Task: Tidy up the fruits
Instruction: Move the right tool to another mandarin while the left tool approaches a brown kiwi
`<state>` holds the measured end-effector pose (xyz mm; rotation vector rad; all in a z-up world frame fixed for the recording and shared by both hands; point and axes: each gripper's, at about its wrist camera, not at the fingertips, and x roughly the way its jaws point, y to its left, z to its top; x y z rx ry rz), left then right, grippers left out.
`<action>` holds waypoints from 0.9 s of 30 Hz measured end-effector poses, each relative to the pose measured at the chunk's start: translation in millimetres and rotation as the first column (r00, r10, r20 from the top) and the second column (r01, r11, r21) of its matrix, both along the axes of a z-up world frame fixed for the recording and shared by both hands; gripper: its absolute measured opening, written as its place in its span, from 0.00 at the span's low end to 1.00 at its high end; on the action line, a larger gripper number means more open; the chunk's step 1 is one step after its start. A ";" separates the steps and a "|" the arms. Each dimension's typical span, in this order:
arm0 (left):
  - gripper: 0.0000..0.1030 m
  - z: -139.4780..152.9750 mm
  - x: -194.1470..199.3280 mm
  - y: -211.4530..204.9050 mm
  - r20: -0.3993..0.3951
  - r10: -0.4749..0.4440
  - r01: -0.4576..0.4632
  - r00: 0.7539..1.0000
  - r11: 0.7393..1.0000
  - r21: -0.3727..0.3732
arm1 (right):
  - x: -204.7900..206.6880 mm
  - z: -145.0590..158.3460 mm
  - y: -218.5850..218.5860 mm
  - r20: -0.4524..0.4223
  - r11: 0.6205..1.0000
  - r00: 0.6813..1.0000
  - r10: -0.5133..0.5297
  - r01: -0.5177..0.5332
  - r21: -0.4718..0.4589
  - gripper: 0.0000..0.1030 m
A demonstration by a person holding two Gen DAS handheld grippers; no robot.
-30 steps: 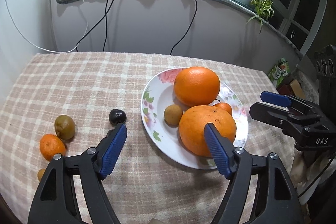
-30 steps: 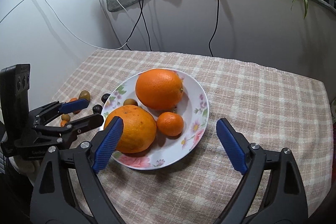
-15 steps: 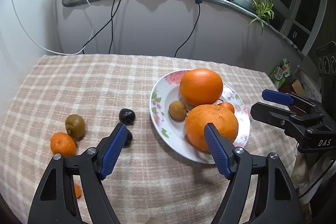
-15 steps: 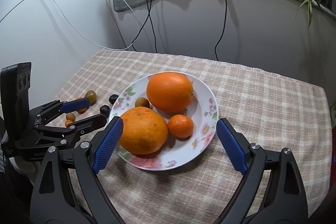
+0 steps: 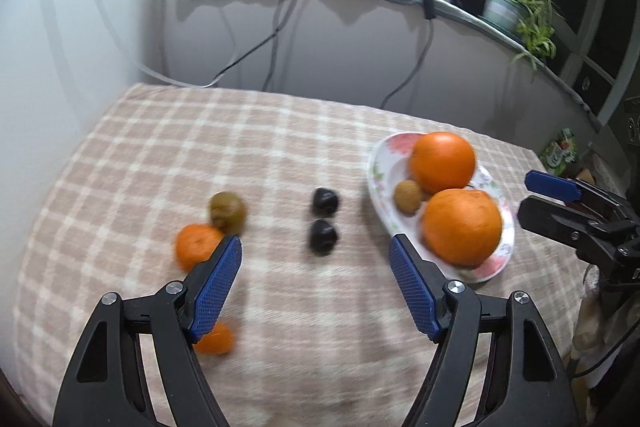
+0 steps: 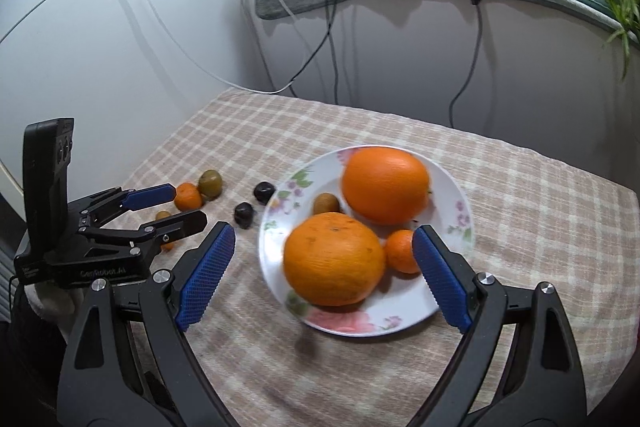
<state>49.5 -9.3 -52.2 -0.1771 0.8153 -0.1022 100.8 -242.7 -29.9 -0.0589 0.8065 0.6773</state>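
The left gripper (image 5: 316,291) has swung from the plate (image 5: 378,163) toward the loose fruit by the worktop's left edge, fingers wide and empty like the right gripper's (image 6: 324,273), so another pickup looks likely.

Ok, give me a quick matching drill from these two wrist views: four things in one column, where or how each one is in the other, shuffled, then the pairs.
Things
1. two big oranges
2. two dark fruits
3. green kiwi
4. left gripper

Places or states
A. on the cloth, beside a small orange
B. open, holding nothing
C. on the flowered plate
D. on the cloth between the plate and the kiwi

Pairs: 1-C, 2-D, 3-A, 4-B
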 end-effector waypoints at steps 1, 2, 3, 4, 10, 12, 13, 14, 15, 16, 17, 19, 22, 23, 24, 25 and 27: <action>0.74 -1.2 -2.8 5.4 0.000 0.011 -0.011 1.000 1.000 0.000 | -1.1 -0.1 3.4 0.000 1.000 1.000 0.007 -0.007 0.002 0.90; 0.74 -2.4 -4.8 9.9 -0.002 0.022 -0.022 1.000 1.000 0.001 | -2.3 -0.7 7.3 0.000 1.000 1.000 0.015 -0.015 0.005 0.90; 0.74 -3.6 -6.7 14.8 -0.004 0.033 -0.033 0.999 0.999 0.002 | -3.1 -1.2 12.0 -0.001 1.000 1.000 0.025 -0.025 0.008 0.90; 0.74 -5.4 -9.8 21.3 -0.007 0.047 -0.047 0.999 0.999 -0.001 | -4.5 -1.9 17.0 -0.003 0.999 0.999 0.037 -0.037 0.011 0.90; 0.72 -11.2 -23.4 49.4 -0.013 0.100 -0.100 0.995 0.995 -0.023 | -18.7 -6.1 50.7 0.005 0.993 0.993 0.120 -0.120 0.005 0.90; 0.69 -12.0 -26.6 54.5 -0.013 0.108 -0.108 0.994 0.994 -0.028 | -23.0 -8.6 61.6 0.005 0.989 0.989 0.148 -0.148 0.007 0.90; 0.68 -12.5 -29.0 57.8 -0.014 0.112 -0.112 0.994 0.993 -0.031 | -25.6 -10.2 67.5 0.005 0.987 0.987 0.162 -0.162 0.006 0.90; 0.67 -13.2 -31.6 61.0 -0.014 0.117 -0.117 0.993 0.993 -0.033 | -27.7 -11.7 72.6 0.005 0.985 0.985 0.174 -0.174 0.005 0.90; 0.65 -14.0 -33.3 63.2 -0.014 0.120 -0.120 0.993 0.992 -0.035 | -30.3 -13.1 78.3 0.003 0.982 0.982 0.190 -0.190 0.006 0.90; 0.64 -15.3 -36.0 65.7 -0.018 0.120 -0.121 0.993 0.992 -0.041 | -32.4 -14.6 83.3 0.002 0.979 0.979 0.204 -0.204 0.006 0.90; 0.63 -16.6 -38.0 67.1 -0.020 0.121 -0.122 0.992 0.992 -0.042 | -34.5 -16.4 88.8 0.000 0.976 0.976 0.218 -0.218 0.006 0.90; 0.57 -20.6 -42.5 69.1 -0.028 0.117 -0.119 0.993 0.992 -0.046 | -35.7 -19.8 98.4 -0.010 0.972 0.972 0.236 -0.236 0.010 0.90; 0.51 -26.7 -47.1 70.4 -0.039 0.112 -0.114 0.993 0.992 -0.049 | -33.4 -23.1 112.2 -0.043 0.965 0.965 0.260 -0.258 0.037 0.90; 0.50 -29.0 -47.8 71.1 -0.044 0.111 -0.113 0.993 0.992 -0.051 | -31.9 -23.1 116.4 -0.051 0.964 0.963 0.265 -0.263 0.045 0.90; 0.48 -30.3 -47.8 71.6 -0.047 0.110 -0.113 0.993 0.992 -0.054 | -30.9 -23.4 120.6 -0.057 0.963 0.962 0.269 -0.266 0.051 0.90; 0.48 -31.6 -48.0 72.0 -0.049 0.110 -0.113 0.993 0.992 -0.056 | -29.5 -23.8 125.1 -0.063 0.962 0.960 0.272 -0.268 0.055 0.90; 0.47 -33.7 -48.1 73.1 -0.051 0.111 -0.114 0.993 0.992 -0.058 | -26.8 -25.4 133.5 -0.080 0.960 0.958 0.277 -0.272 0.064 0.84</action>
